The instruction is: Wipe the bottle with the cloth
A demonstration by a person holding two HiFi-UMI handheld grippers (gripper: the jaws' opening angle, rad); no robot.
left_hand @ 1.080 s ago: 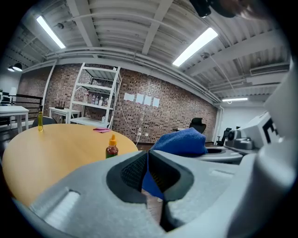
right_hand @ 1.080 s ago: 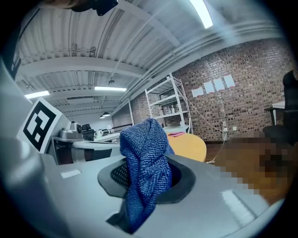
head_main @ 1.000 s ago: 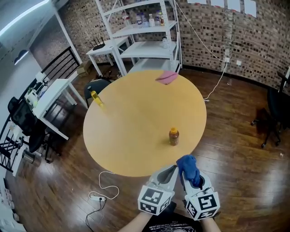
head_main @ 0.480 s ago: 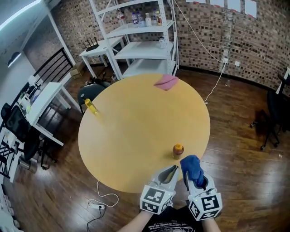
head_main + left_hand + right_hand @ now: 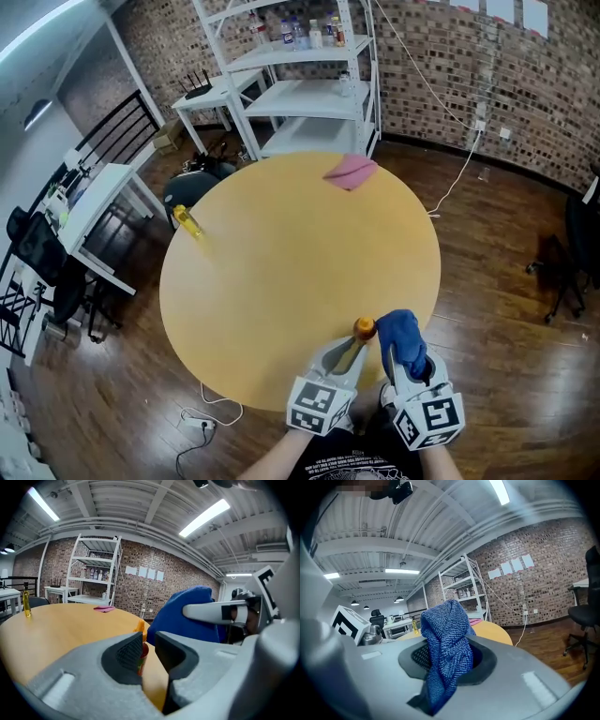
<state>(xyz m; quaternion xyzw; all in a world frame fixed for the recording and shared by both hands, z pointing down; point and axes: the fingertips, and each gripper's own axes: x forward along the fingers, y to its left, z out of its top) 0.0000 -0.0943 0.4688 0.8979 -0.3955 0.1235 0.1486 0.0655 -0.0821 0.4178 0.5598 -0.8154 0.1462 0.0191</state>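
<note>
Both sit close to the bottle (image 5: pixel 364 328): left tongs (image 5: pixel 351 351) slightly parted just behind it, right tongs (image 5: pixel 399 360) clenching the blue cloth (image 5: pixel 401 336).

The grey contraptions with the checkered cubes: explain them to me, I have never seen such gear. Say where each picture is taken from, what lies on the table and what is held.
They are hand-held grippers, one in each of a person's hands; there is no robot. The top-down picture comes from a camera on the person's head. The other two come from cameras riding on the grippers. On the round table stand an orange-capped bottle near the person and a yellow bottle at the left edge. A pink cloth lies at the far edge. The right gripper is shut on a blue cloth. The left gripper holds nothing: its jaws stand slightly apart, pointing at the orange-capped bottle just beyond them.
</note>
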